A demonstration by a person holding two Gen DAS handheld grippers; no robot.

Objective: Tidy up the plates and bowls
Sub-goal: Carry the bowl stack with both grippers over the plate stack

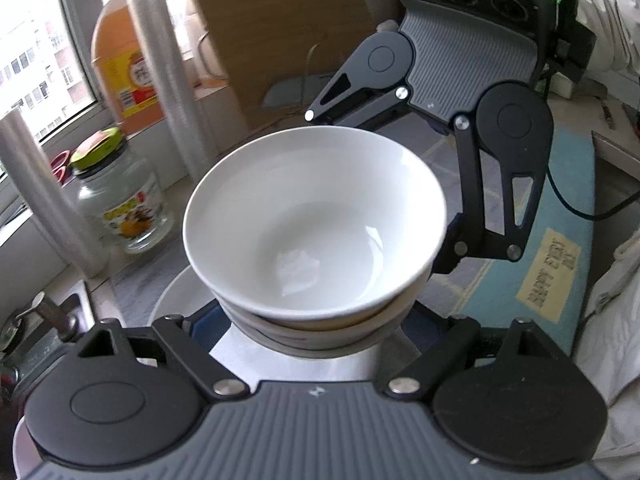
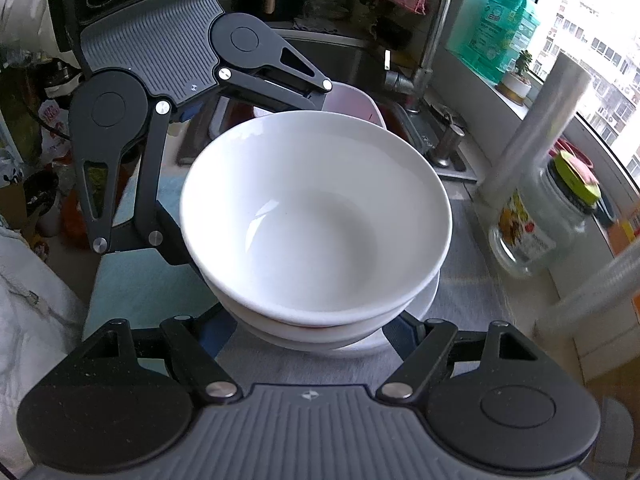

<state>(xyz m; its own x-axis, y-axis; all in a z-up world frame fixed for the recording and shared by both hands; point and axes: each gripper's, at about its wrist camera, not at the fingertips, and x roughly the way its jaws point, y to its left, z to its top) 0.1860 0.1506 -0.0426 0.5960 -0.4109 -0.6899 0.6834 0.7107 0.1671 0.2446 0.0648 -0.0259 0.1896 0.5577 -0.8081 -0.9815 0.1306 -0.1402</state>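
While both hold it aloft over the desk point(image 2: 460, 300), the bowl stack point(image 1: 316, 220) sits between them: the left hand-held gripper point(image 1: 316, 328) clasps its six o'clock side, the right hand-held gripper point(image 2: 316, 332) clasps opposite, at twelve o'clock, equally near.

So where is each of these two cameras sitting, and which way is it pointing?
Left wrist: on the left hand-held gripper, looking down along its fingers at the stacked white bowls; the right hand-held gripper faces it.
Right wrist: on the right hand-held gripper, looking down at the same bowls, sink behind; the left hand-held gripper opposite.
Shared: bowls, both grippers, green-lidded jar.
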